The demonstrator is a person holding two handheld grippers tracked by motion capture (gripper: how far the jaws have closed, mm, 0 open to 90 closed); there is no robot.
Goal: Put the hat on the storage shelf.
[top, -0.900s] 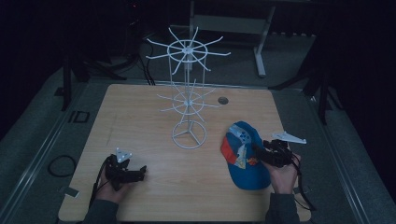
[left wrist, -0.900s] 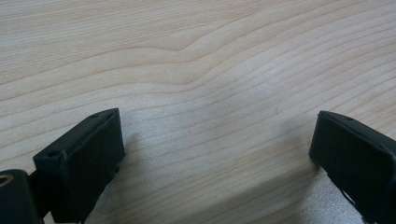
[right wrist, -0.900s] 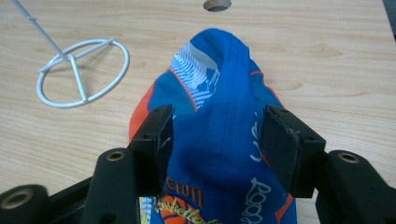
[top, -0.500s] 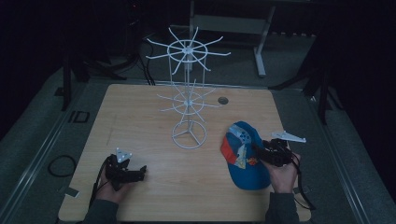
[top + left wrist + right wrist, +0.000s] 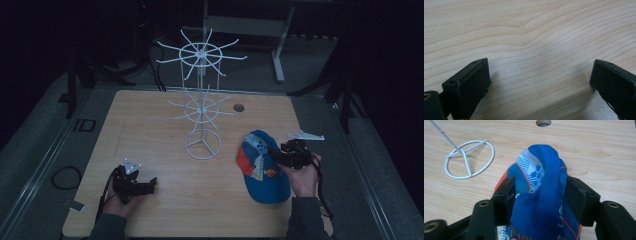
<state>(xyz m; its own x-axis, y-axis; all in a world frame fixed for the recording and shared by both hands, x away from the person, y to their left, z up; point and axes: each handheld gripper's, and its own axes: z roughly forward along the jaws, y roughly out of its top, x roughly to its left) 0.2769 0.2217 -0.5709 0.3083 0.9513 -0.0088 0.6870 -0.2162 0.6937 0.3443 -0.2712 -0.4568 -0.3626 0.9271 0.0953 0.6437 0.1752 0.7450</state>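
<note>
Lower right of the table (image 5: 150, 115): right tool (image 5: 539, 192) pinching blue cap (image 5: 541, 170) for hanging; left tool (image 5: 539, 82) spread, idle.

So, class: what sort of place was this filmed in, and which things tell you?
Probably a lab or recording studio: a bare wooden table in a dark room, one white wire display rack and a blue cap, with hand-held grippers trailing cables.

Cloth cap (image 5: 541, 192) (matt weave), wooden table (image 5: 599, 150).

Left hand-held gripper (image 5: 150, 184) gapes wide; right hand-held gripper (image 5: 274, 155) pinches inward.
</note>
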